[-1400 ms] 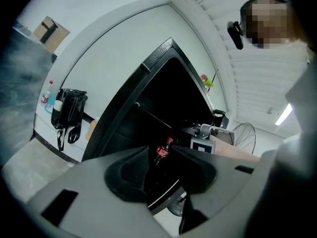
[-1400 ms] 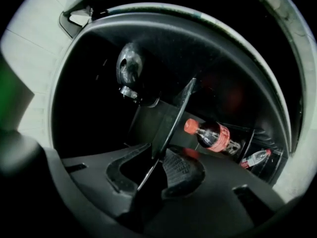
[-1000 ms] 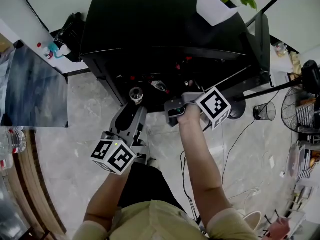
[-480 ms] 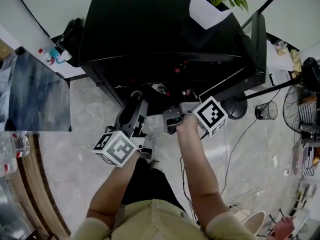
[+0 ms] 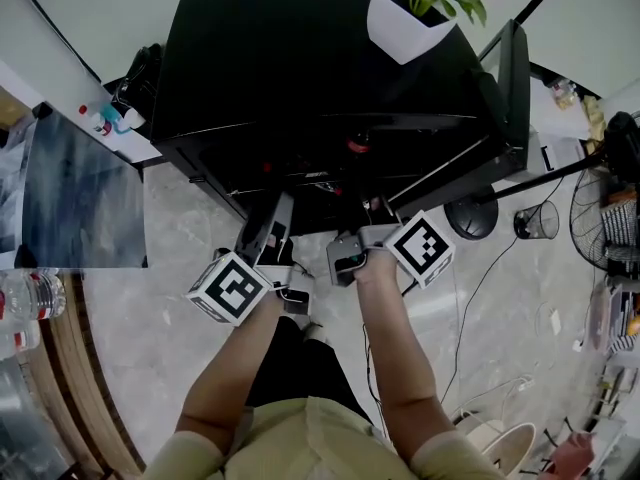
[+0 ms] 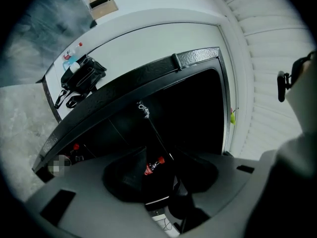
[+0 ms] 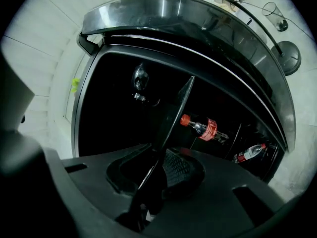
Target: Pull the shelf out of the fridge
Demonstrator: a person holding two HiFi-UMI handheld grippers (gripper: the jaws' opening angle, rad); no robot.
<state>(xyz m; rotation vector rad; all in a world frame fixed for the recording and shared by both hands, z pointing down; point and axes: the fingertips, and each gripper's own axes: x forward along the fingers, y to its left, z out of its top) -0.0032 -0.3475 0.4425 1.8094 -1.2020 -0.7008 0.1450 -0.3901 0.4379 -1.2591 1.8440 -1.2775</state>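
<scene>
The shelf (image 7: 171, 118) sits inside the fridge (image 5: 300, 58), seen edge-on as a thin dark plate that reaches the fridge's open front. There the right gripper (image 7: 158, 168) pinches its front edge between ribbed pads. The left gripper (image 6: 159, 177) is also at the fridge's front, just beside the right one. Its jaws stand apart around the same thin edge, with a gap showing next to the plate, so it does not look to be gripping. The step in hand, as I judge it, is drawing the shelf straight out of the fridge. To do it well, the left jaws should close on the edge first, so both sides are pulled evenly. A one-sided pull would likely skew the plate and jam it against the fridge's inner walls. Both grippers are best held level and drawn slowly, straight away from the fridge's front. A cola bottle (image 7: 203, 128) lies inside the fridge just beside the shelf, and a second bottle (image 7: 247, 155) lies nearer the fridge's side. Either could roll if the plate tips, so the plate must be kept flat.
</scene>
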